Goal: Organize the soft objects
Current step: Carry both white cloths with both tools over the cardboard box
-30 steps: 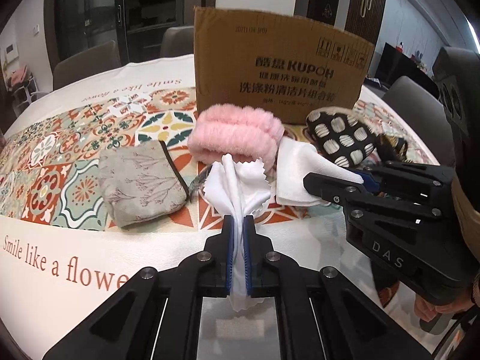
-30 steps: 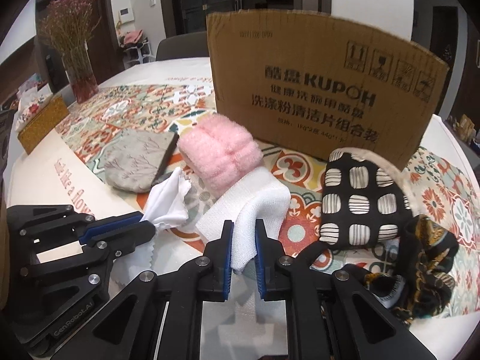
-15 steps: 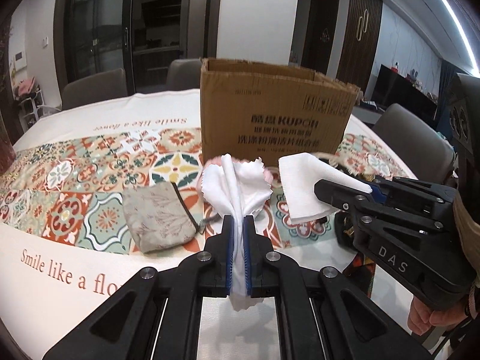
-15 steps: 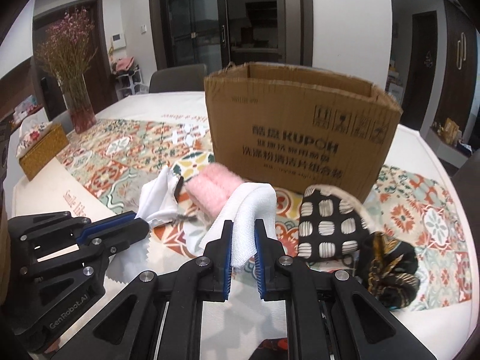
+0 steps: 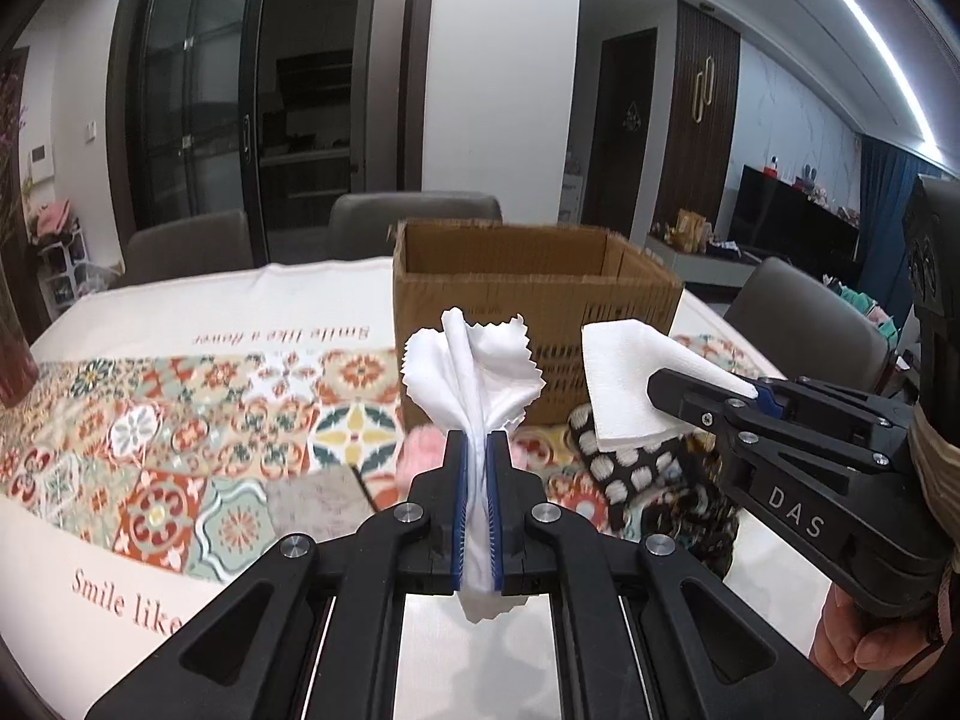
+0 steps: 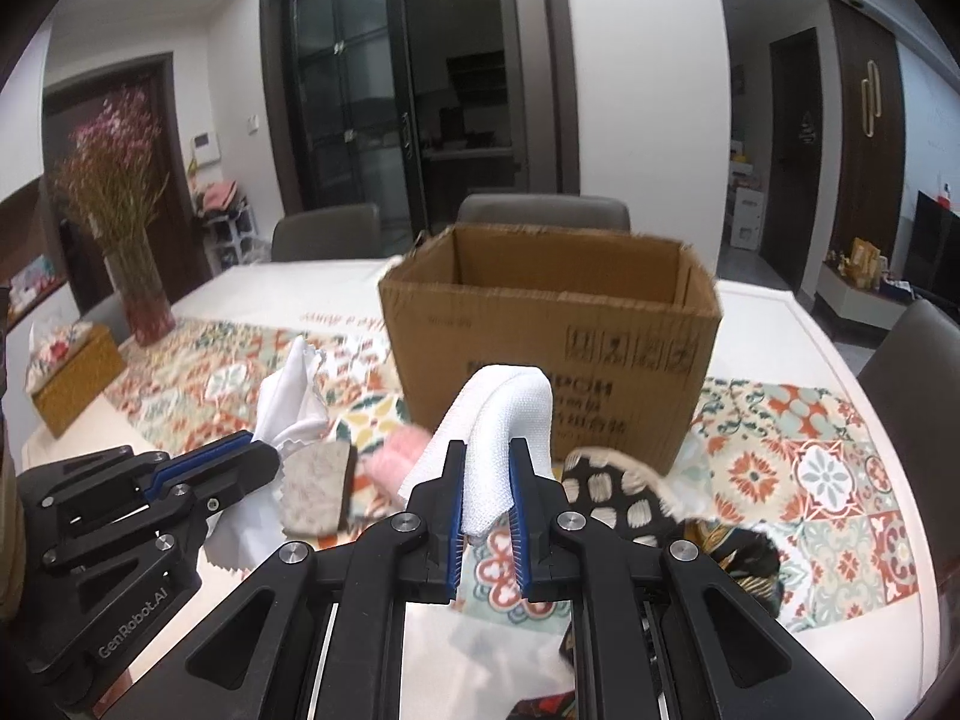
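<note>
- The left gripper (image 5: 475,456) has its jaws pressed narrow on a thin white cloth with pinked edges (image 5: 471,372); the cloth fans up above the fingertips and a short tail hangs out behind them.
- The right gripper (image 6: 487,468) pinches a folded white textured towel (image 6: 504,414), its jaws a little apart around the thick fold; the towel arches over the right fingertip.
- In the left wrist view, the right gripper sits just to the right of the left one, with the towel sticking out toward the left gripper.
- Both loads hang above the table, apart from the things below.
- Beyond both sets of fingertips stands an open cardboard box (image 6: 552,348), its top facing up, on the patterned tablecloth (image 5: 150,438).
- Below and between the grippers lie a pink fluffy item (image 6: 390,462), a grey floral pouch (image 6: 315,495) and a black pouch with pale squares (image 6: 618,495).
- Far left of the right gripper stand a glass vase of dried flowers (image 6: 135,276) and a woven tissue box (image 6: 72,372).
- Grey chairs (image 6: 543,213) stand behind the box.
</note>
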### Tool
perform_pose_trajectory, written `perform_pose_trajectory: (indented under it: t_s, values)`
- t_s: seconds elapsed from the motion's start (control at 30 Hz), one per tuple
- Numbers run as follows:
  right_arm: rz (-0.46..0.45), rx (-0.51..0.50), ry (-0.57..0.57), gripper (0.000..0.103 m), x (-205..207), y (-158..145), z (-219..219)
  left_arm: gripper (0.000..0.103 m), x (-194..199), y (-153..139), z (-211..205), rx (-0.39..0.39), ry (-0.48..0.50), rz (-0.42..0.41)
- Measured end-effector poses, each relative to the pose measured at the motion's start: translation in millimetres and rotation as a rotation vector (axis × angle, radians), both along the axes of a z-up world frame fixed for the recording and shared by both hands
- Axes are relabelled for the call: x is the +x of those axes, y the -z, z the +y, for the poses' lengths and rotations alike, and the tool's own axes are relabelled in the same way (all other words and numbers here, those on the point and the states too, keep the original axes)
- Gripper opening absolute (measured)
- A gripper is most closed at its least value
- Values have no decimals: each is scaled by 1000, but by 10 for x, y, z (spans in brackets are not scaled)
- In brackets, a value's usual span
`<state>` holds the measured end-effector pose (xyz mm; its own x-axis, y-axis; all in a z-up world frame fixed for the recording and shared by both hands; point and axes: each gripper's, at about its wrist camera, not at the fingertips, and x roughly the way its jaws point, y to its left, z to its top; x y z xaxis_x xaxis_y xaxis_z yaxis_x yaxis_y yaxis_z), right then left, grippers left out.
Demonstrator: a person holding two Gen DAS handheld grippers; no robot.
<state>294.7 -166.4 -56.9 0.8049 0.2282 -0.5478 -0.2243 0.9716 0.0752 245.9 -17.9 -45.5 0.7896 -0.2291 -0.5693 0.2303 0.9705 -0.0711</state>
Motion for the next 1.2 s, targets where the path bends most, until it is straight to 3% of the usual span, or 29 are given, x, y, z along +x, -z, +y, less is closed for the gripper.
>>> perform_pose_trajectory:
  t_s: [0.83,1.2]
  values:
    - [-182,27,90,14,442,-717,-212,8,690,-753,-210,-44,57,-155]
    - [-184,-3,100,14,832,-781,-248,8,1205,-843,-316,-37,64,-136]
